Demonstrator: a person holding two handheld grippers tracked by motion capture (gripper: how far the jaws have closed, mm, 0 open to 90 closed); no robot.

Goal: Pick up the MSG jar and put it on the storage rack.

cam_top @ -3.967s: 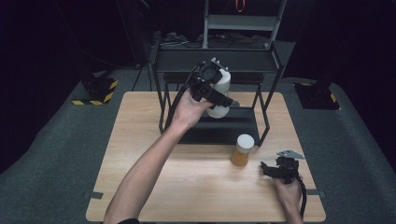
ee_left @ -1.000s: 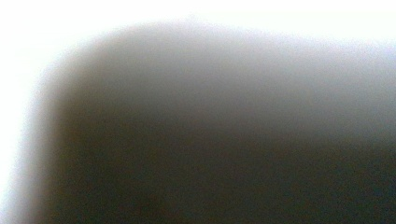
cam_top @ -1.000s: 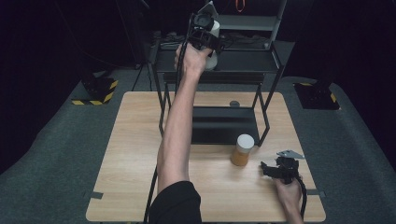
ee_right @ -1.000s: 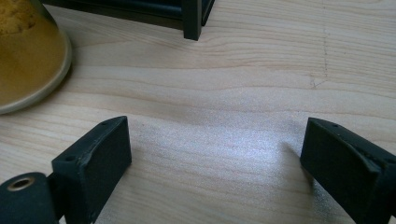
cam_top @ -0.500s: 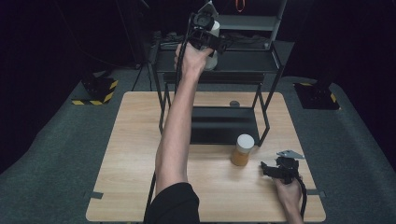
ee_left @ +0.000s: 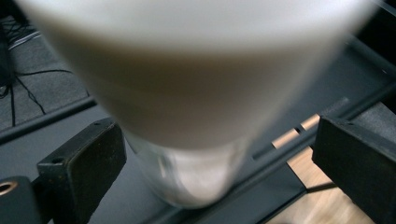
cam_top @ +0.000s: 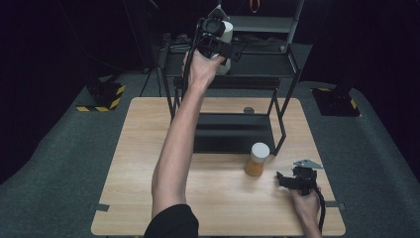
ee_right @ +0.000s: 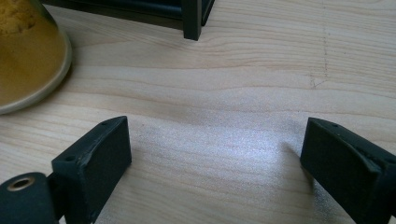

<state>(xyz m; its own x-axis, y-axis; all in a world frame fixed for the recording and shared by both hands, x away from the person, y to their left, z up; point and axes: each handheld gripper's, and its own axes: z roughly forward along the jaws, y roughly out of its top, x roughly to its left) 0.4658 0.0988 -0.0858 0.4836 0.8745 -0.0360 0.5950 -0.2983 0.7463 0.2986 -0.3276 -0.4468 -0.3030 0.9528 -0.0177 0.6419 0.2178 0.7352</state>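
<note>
High view: left gripper (cam_top: 221,47) reaches to the black rack's upper shelf (cam_top: 267,64), at a white-lidded jar (cam_top: 225,37) standing there; right gripper (cam_top: 289,179) rests on the wooden table (cam_top: 138,163), beside an orange jar (cam_top: 257,159).
Left gripper view: jaws just opened, clear of the white jar (ee_left: 187,102), blurred, pale above, clear glass below.
Right gripper view: jaws wide apart, nothing between.

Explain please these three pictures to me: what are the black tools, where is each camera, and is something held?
A person holds a hand tool with two black jaws in each hand. One camera looks down from above; one rides on each tool. The left gripper reaches to the upper shelf of a black metal rack. Its jaws have just opened around a white bottle standing on that shelf, with a gap on each side, so it is let go. The right gripper rests open and empty on the wooden table, beside a white-capped jar of orange powder.
</note>
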